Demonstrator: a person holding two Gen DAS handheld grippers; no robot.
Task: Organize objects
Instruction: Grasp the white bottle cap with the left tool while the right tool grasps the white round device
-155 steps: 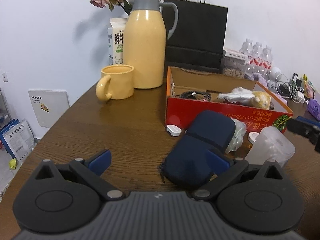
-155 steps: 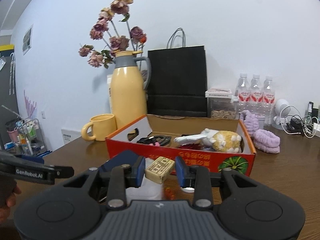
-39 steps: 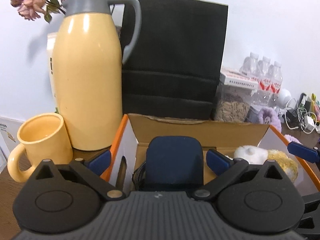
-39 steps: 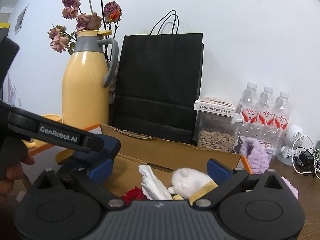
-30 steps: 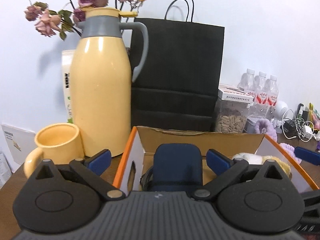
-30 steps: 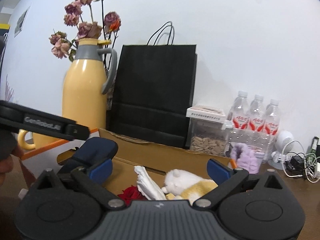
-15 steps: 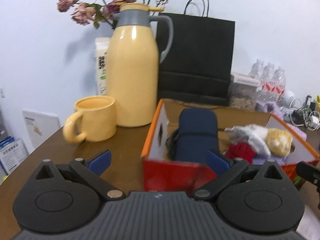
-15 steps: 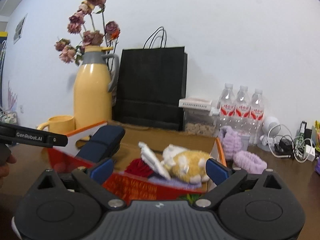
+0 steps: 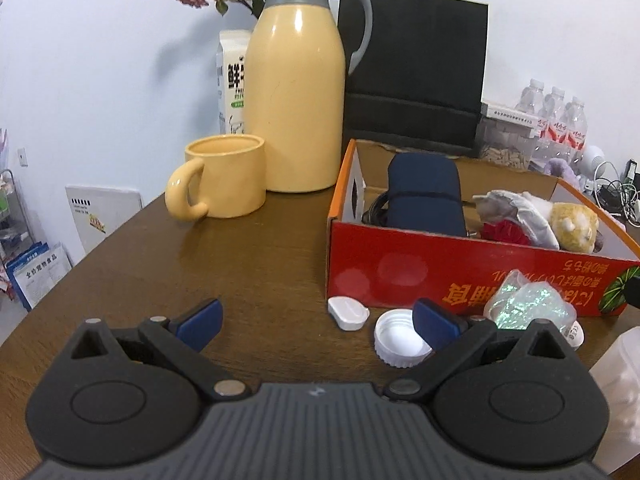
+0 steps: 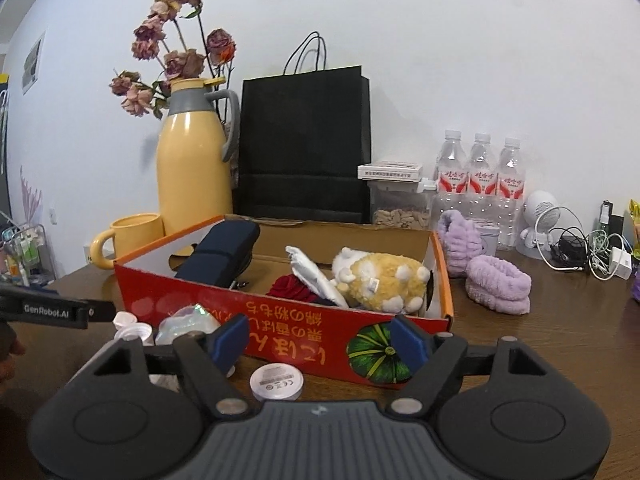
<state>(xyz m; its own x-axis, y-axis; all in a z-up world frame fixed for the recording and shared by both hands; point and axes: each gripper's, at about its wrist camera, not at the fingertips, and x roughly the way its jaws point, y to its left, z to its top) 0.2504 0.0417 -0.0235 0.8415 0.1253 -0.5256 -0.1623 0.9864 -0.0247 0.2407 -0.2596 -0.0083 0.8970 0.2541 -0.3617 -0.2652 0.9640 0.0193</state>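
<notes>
Red-and-orange cardboard box [image 9: 460, 264], open-topped, on the brown wooden worktop [image 9: 248, 264]: holds a navy zipped fabric pouch [image 9: 424, 194] propped at its left end, a red cloth flower [image 10: 294, 286], crumpled white wrapping [image 10: 314, 272] and a yellow-and-white plush toy [image 10: 380, 276]. Before the box: white screw cap [image 9: 398, 338], iridescent plastic bag [image 9: 528, 304]. Left gripper [image 9: 316, 320]: fingers spread, empty. Right gripper [image 10: 318, 336]: fingers apart, just been narrowing, nothing between them.

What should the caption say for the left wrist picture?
Open left gripper hovers before the red box holding a navy pouch.
</notes>
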